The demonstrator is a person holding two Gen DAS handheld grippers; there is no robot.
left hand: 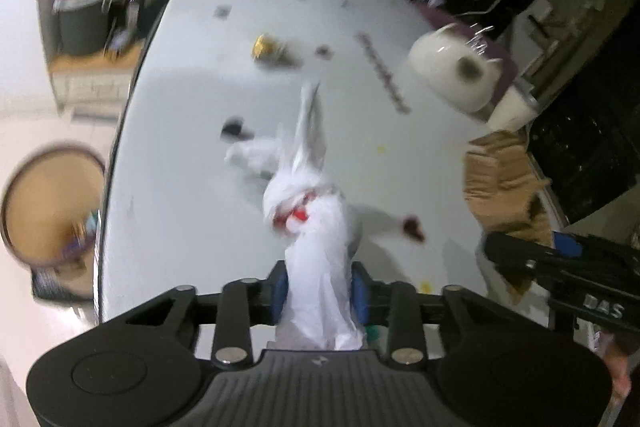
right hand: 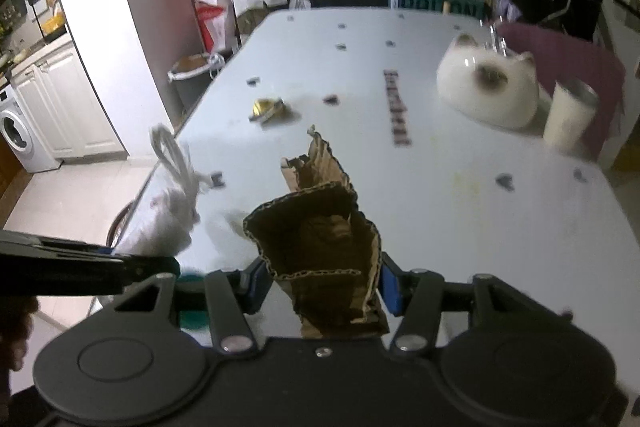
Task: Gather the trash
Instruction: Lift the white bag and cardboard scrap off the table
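Observation:
My left gripper point(left hand: 319, 293) is shut on a crumpled white plastic bag point(left hand: 316, 227) with red print, held above the white table point(left hand: 180, 155). The bag also shows in the right wrist view point(right hand: 172, 215). My right gripper point(right hand: 320, 285) is shut on a torn piece of brown corrugated cardboard point(right hand: 320, 227), also seen at the right of the left wrist view point(left hand: 504, 187). A gold crumpled wrapper point(right hand: 266, 109) lies further up the table; it also shows in the left wrist view point(left hand: 268, 47).
A white cat-shaped pot point(right hand: 488, 87) and a white cup point(right hand: 568, 117) stand at the table's right. Small dark scraps point(right hand: 505, 182) dot the table. A round basket point(left hand: 48, 203) sits on the floor left of the table, a grey bin point(right hand: 192, 79) further back.

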